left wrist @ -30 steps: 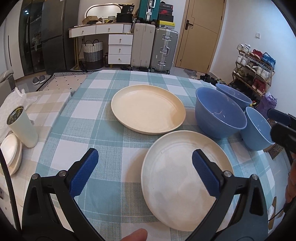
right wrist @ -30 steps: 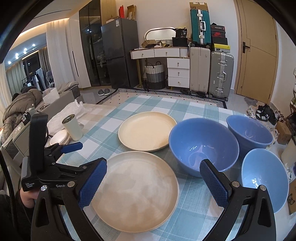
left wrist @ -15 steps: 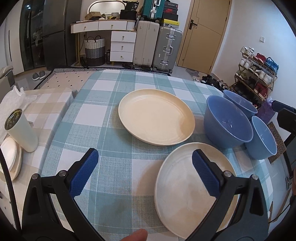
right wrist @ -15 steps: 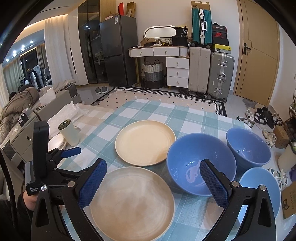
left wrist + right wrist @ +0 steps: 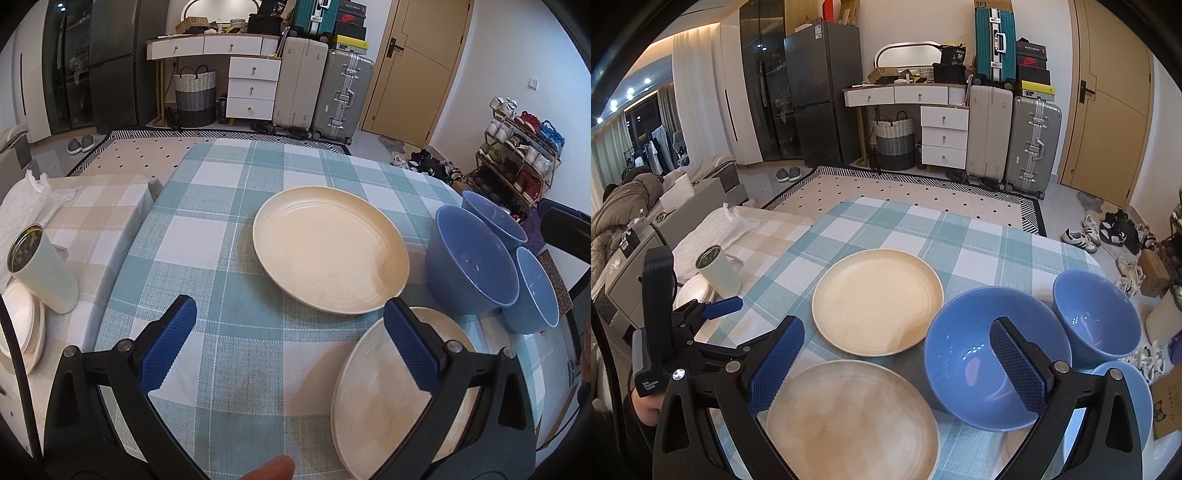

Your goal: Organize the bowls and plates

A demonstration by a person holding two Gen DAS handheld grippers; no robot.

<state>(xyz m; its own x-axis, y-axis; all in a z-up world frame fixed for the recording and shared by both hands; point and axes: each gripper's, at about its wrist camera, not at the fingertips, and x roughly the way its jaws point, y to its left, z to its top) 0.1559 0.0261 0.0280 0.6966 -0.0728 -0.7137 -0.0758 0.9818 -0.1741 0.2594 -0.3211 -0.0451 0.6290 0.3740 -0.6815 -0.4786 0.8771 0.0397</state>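
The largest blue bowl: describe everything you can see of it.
The largest blue bowl is a deep, round, glossy bowl that looks like plastic or glazed ceramic. It stands upright and empty on the checked tablecloth, right of the two cream plates. Two smaller blue bowls sit close beside it; whether they touch is unclear. No fingers touch it.

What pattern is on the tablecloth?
The tablecloth has teal, white and beige checks, clearest in the left wrist view.

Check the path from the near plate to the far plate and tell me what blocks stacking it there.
Nothing visible does. The near plate and far plate lie side by side with only bare tablecloth between. The large blue bowl sits to the right, off that line. Both grippers are open and empty.
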